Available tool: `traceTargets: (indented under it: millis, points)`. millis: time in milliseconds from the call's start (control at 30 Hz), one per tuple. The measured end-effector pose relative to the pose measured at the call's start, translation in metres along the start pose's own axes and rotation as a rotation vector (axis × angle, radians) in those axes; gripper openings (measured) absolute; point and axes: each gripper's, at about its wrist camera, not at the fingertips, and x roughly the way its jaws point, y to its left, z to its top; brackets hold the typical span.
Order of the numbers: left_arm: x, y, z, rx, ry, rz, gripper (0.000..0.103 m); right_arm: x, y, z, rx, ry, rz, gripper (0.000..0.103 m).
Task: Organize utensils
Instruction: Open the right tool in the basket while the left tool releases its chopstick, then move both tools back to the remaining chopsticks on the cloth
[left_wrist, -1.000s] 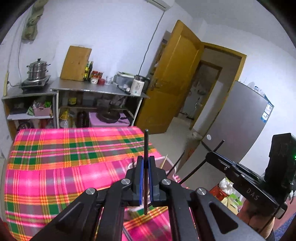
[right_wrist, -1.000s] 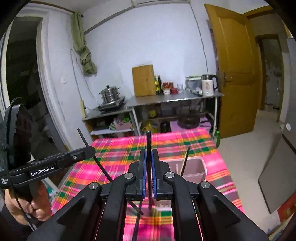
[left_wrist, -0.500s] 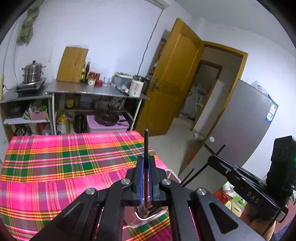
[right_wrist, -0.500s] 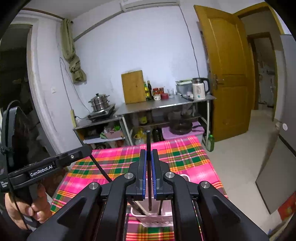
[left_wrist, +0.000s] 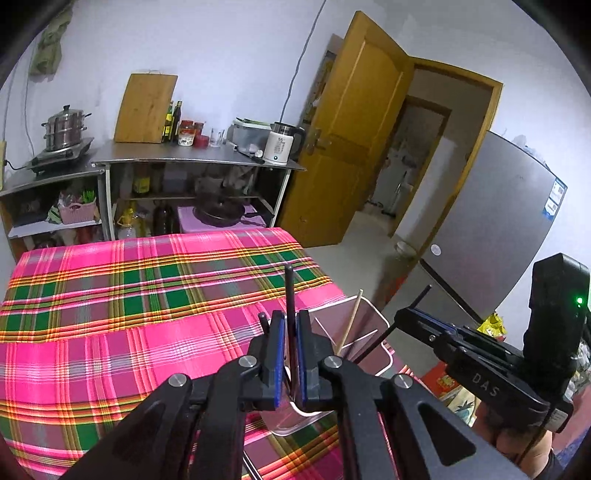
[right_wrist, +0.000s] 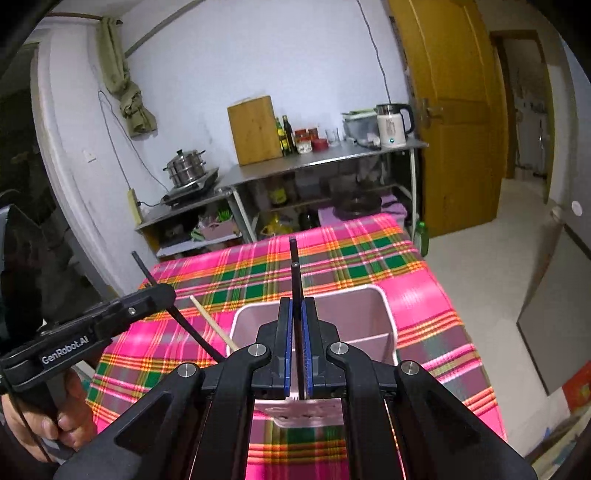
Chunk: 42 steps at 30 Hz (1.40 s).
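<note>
both grippers hang over the pink utensil holder, each with a single black chopstick. the left gripper is clamped tight on its black chopstick, which stands nearly upright between the blue pads with its lower end hidden behind the jaws, just over the near compartment of the holder. the right gripper is pinched shut the same way on the other black chopstick, its bottom tip showing just below the pads, above the holder's near rim. the holder sits at the right edge of the plaid tablecloth, a divider splitting it into compartments, and one pale wooden chopstick leans out of it already.

the step looks like lowering both sticks into the holder. to do it well, keep each stick close to vertical, get the tip clearly inside the rim before letting go, and pick a single compartment so the pair ends up together. the two grippers are near each other, so one may want to go in first to avoid knocking sticks. release low, or a stick could bounce off the divider and tip out.
</note>
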Motion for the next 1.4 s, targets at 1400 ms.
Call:
traceTargets:
  millis: [1400]
  points:
    - [-0.162, 0.022, -0.158, -0.039, -0.067, 0.186, 0.013, -0.091, 0.102, -0.127, -0.171, 0.000, 0.076, 0.017]
